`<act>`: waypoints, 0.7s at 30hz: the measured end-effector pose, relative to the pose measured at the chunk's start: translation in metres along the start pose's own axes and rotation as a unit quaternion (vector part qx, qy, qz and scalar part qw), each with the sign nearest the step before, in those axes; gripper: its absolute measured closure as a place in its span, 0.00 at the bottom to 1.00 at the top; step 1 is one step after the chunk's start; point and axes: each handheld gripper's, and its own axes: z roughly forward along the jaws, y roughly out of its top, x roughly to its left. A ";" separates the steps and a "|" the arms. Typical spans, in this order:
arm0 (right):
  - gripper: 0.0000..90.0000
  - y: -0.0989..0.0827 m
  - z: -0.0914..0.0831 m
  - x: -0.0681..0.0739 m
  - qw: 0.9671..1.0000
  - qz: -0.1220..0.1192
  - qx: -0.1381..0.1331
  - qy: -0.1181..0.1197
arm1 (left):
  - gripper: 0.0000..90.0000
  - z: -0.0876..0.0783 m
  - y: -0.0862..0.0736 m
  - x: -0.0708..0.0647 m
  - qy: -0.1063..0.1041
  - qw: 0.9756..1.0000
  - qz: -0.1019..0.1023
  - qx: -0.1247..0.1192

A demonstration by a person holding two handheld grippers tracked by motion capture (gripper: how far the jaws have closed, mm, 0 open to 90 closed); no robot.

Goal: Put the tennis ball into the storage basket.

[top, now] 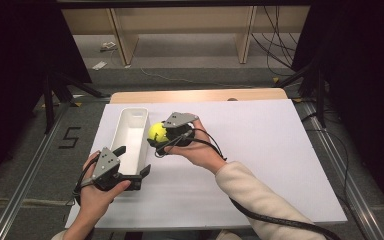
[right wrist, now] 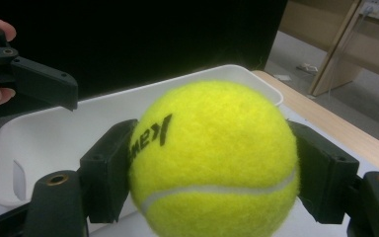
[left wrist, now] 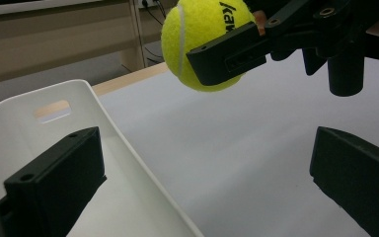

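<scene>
Right gripper (top: 156, 141) clamps the tennis ball (top: 157, 131) between its jaws, just beside the white bin (top: 130, 131). Left gripper (top: 131, 162), jaws apart, straddles the bin's near wall.

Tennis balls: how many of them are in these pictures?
1. The tennis ball is held in the right claw, raised beside the white bin. The bin's visible inside holds none; its near end is partly hidden.

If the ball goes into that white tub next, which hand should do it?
Probably the right. The right gripper already clamps the tennis ball just beside the white bin. The left gripper is open, straddling the bin's near wall.
</scene>
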 end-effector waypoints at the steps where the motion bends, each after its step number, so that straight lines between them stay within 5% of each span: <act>1: 0.30 0.000 0.000 0.000 1.000 0.001 0.001 0.000 | 0.00 0.000 0.000 0.000 0.000 1.000 0.000 0.000; 21: 0.30 0.002 0.005 0.001 1.000 0.002 -0.002 0.001 | 0.00 0.000 0.000 0.000 0.001 1.000 0.001 0.001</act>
